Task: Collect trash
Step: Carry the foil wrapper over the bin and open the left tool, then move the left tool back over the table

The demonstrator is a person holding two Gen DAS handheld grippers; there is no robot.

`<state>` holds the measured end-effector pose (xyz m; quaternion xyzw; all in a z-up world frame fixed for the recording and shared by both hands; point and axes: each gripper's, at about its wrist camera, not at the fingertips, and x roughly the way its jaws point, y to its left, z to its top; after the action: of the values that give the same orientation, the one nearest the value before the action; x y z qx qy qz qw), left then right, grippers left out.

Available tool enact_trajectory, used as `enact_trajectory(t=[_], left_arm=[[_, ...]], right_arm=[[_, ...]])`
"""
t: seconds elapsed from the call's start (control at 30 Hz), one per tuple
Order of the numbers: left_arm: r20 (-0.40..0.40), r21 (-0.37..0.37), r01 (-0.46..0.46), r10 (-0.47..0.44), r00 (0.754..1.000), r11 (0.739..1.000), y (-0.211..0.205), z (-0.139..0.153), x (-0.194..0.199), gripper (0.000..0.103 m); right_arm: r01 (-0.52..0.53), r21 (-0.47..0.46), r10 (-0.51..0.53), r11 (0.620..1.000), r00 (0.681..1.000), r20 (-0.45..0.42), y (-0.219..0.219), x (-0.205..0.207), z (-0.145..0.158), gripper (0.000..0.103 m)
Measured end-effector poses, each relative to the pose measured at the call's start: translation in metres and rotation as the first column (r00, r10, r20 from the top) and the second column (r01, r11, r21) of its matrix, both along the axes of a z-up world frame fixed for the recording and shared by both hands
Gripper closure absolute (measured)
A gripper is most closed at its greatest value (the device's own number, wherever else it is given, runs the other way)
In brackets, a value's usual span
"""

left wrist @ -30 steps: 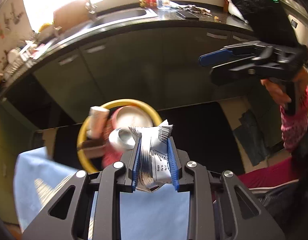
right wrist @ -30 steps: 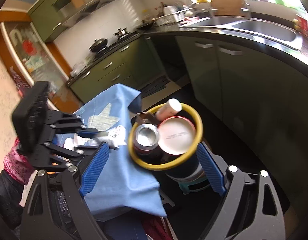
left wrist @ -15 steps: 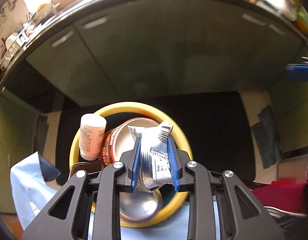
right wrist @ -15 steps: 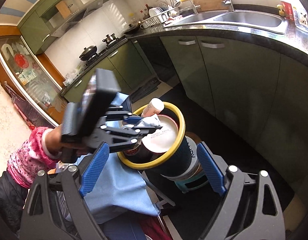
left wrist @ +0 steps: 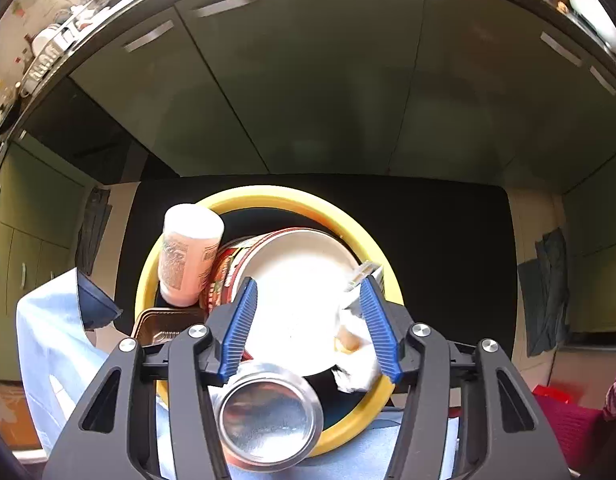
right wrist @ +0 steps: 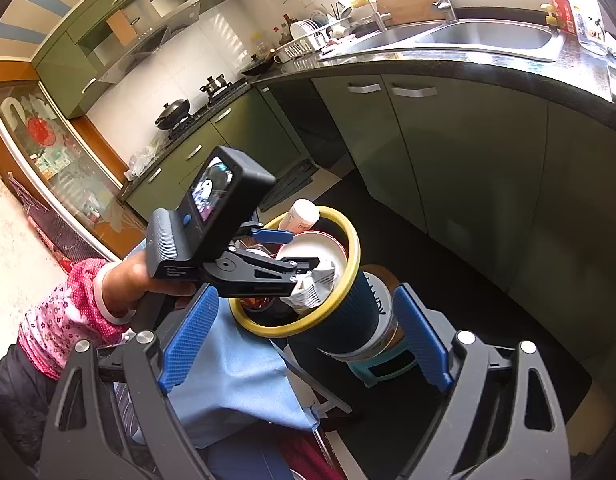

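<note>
A: How does the left gripper (left wrist: 309,320) stand?

B: Its blue-padded jaws are spread wide over the yellow-rimmed bin (left wrist: 268,196). Nothing is clamped. The crumpled wrapper (left wrist: 357,344) lies against the inner face of the pad at 3 o'clock, touching it, resting in the bin by the rim.

A: And the right gripper (right wrist: 306,340)?

B: Wide apart too, and empty. The bin sits framed between its pads in the right wrist view, but neither pad touches it.

A: What else is in the bin?

B: A white-bottomed paper bowl (left wrist: 296,304) at the centre, a pale bottle (left wrist: 188,256) at 10 o'clock leaning on the rim, a metal can (left wrist: 268,420) at 6 o'clock, and a brown tray (left wrist: 164,324) at 8 o'clock.

A: The hand?

B: The left hand (right wrist: 144,280), in a pink floral sleeve, grips the handle from 9 o'clock in the right wrist view, with the tool tilted down into the bin mouth.

A: The room?

B: A blue cloth (right wrist: 232,380) lies just beside the bin. Green cabinets (right wrist: 447,152) run under a dark counter with a steel sink (right wrist: 487,36) at 1 o'clock, and a hob with a wok (right wrist: 174,114) is at 10 o'clock. The floor mat (left wrist: 447,240) is black.
</note>
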<state>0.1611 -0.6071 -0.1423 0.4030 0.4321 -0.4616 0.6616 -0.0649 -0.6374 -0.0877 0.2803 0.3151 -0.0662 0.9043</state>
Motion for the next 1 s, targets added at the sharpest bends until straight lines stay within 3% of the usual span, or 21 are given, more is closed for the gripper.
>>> enact_trajectory(t=[0.1, 0.17, 0.23, 0.37, 0.47, 0.5, 0.53, 0.57, 0.63, 0.7, 0.77, 0.83, 0.93, 1.0], left_arm=[[-0.005, -0.059, -0.03, 0.029, 1.0, 0.998, 0.015, 0.015, 0.004, 0.048], [0.007, -0.139, -0.065, 0.066, 0.998, 0.988, 0.037, 0.037, 0.007, 0.038], [0.03, -0.228, -0.104, 0.114, 0.993, 0.968, 0.067, 0.064, 0.01, 0.023], [0.105, -0.372, -0.174, 0.227, 0.968, 0.912, 0.147, 0.117, 0.007, 0.019], [0.097, -0.48, -0.275, 0.362, 0.927, 0.833, 0.228, 0.156, 0.013, 0.011], [0.095, -0.509, -0.309, 0.409, 0.908, 0.804, 0.256, 0.165, 0.014, 0.011], [0.094, -0.548, -0.354, 0.476, 0.874, 0.758, 0.297, 0.176, 0.014, 0.01], [0.097, -0.566, -0.378, 0.515, 0.852, 0.733, 0.319, 0.181, 0.016, 0.009], [0.108, -0.617, -0.446, 0.631, 0.768, 0.648, 0.384, 0.189, 0.017, 0.006], [0.117, -0.657, -0.502, 0.734, 0.669, 0.562, 0.442, 0.191, 0.014, 0.005], [0.107, -0.672, -0.541, 0.789, 0.605, 0.505, 0.481, 0.188, 0.012, 0.005], [0.086, -0.698, -0.572, 0.844, 0.53, 0.431, 0.524, 0.179, 0.009, 0.005], [0.046, -0.709, -0.607, 0.883, 0.467, 0.358, 0.564, 0.164, 0.004, 0.005], [-0.005, -0.71, -0.63, 0.893, 0.451, 0.315, 0.587, 0.155, 0.006, 0.005]], right_arm=[[0.004, 0.007, -0.004, 1.0, 1.0, 0.002, -0.002, 0.0, -0.001, 0.018], [-0.001, 0.011, 0.001, 1.0, 1.0, 0.003, -0.001, 0.001, -0.003, 0.018], [-0.019, 0.008, 0.019, 1.0, 1.0, -0.001, 0.003, 0.004, -0.003, 0.018], [-0.098, -0.009, 0.098, 0.995, 0.995, -0.02, 0.021, 0.024, -0.003, 0.018], [-0.202, -0.028, 0.201, 0.979, 0.979, -0.037, 0.048, 0.052, -0.004, 0.018], [-0.253, -0.03, 0.252, 0.967, 0.967, -0.044, 0.064, 0.067, -0.004, 0.019], [-0.288, -0.03, 0.287, 0.957, 0.957, -0.048, 0.075, 0.078, -0.004, 0.019], [-0.334, -0.031, 0.332, 0.942, 0.942, -0.054, 0.091, 0.093, -0.005, 0.018], [-0.414, -0.039, 0.411, 0.909, 0.909, -0.067, 0.122, 0.117, -0.004, 0.019], [-0.504, -0.049, 0.5, 0.862, 0.863, -0.077, 0.161, 0.144, -0.002, 0.019], [-0.592, -0.065, 0.586, 0.803, 0.805, -0.096, 0.207, 0.173, -0.001, 0.019], [-0.664, -0.091, 0.654, 0.742, 0.747, -0.119, 0.248, 0.194, -0.003, 0.019], [-0.727, -0.105, 0.712, 0.678, 0.686, -0.152, 0.307, 0.216, -0.008, 0.019], [-0.785, -0.147, 0.768, 0.602, 0.62, -0.16, 0.347, 0.219, -0.013, 0.019]])
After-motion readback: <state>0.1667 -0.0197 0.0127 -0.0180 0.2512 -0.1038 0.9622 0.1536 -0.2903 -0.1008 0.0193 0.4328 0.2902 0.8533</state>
